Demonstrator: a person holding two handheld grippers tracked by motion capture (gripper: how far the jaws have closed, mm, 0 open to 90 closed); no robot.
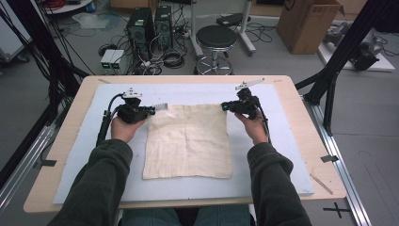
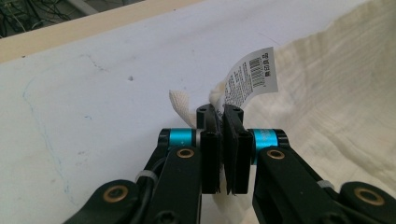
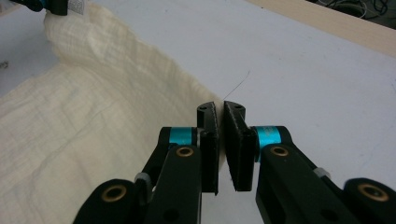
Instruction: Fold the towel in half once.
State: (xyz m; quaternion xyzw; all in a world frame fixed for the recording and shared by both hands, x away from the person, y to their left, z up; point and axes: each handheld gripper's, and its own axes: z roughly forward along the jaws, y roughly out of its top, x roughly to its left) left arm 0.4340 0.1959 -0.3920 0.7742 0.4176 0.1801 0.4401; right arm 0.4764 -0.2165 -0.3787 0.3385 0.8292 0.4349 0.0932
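Left hand-held gripper (image 2: 223,122) pinching cloth (image 2: 336,93) corner, barcode tag (image 2: 250,77)

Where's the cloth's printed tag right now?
The tag sticks up at the cloth's far-left corner, just beyond the left gripper that pinches that corner; in the high view it lies on the white mat.

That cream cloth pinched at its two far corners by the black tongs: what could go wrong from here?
1. The left tongs hold the cloth right beside its paper tag, and little fabric sits between the jaws, so that corner may slip free on lifting.
2. The right tongs grip only the very edge of their corner, which may also pull out.
3. Uneven lifting could drag the cloth across the white mat and crease it.
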